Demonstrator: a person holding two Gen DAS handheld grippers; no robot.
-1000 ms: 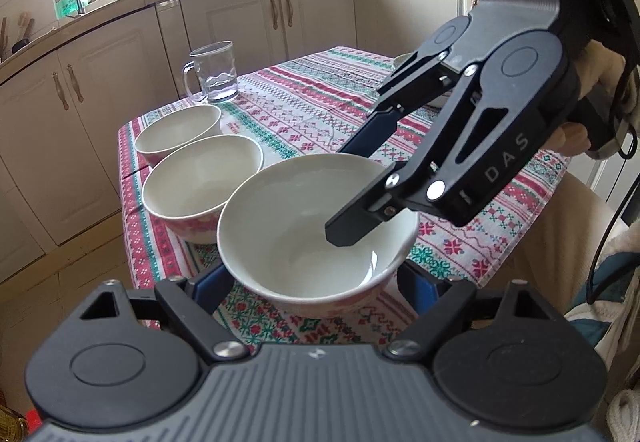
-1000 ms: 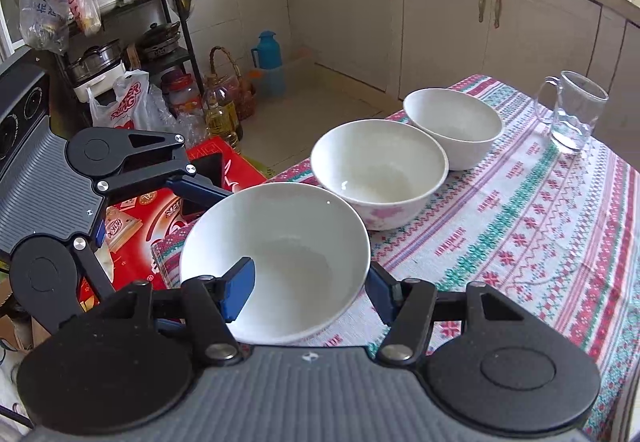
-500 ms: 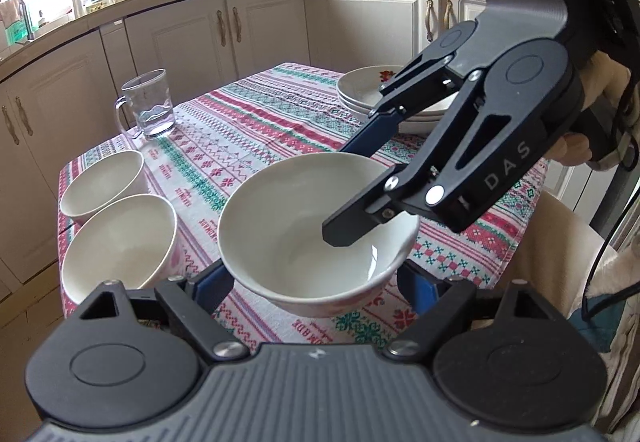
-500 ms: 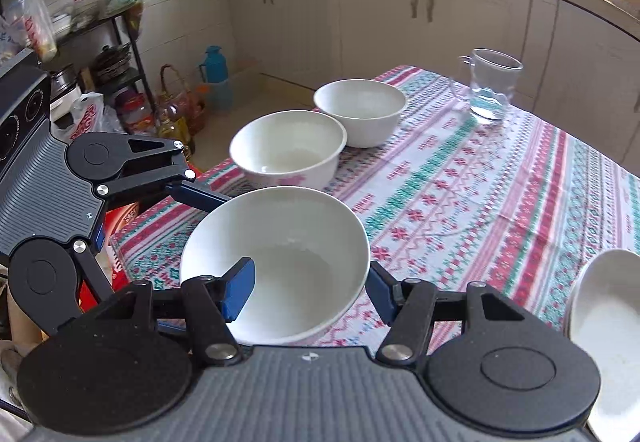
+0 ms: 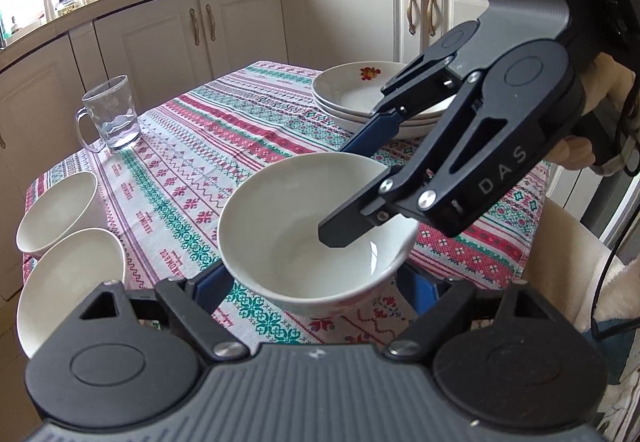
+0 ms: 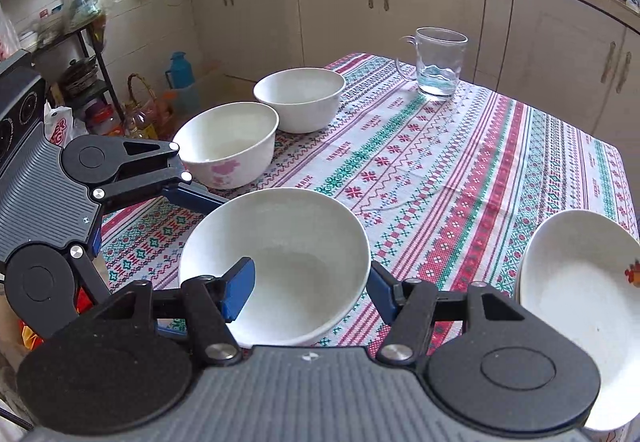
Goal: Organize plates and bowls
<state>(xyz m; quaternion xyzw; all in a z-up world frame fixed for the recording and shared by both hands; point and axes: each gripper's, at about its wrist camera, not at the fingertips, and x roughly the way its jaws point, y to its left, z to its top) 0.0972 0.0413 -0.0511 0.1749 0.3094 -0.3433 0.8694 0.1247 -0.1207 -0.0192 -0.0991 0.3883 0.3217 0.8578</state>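
Note:
A white bowl (image 5: 316, 230) (image 6: 276, 262) is held above the patterned tablecloth by both grippers. My left gripper (image 5: 316, 282) has its fingers on either side of the bowl, under its rim. My right gripper (image 6: 310, 284) grips the bowl's rim, one finger inside and one outside; it shows in the left wrist view (image 5: 360, 198). Two more white bowls (image 6: 228, 142) (image 6: 300, 98) stand at the table's left edge. A stack of white plates (image 5: 372, 98) (image 6: 576, 302) with a red flower mark lies at the right.
A glass mug (image 5: 108, 118) (image 6: 438, 62) stands at the table's far corner. Kitchen cabinets (image 6: 380, 2) run behind the table. A shelf rack with pots and bags (image 6: 68, 42) and floor clutter stand left of the table.
Both grippers have carried the held bowl to the right, away from the two standing bowls and toward the plate stack, which has come into view.

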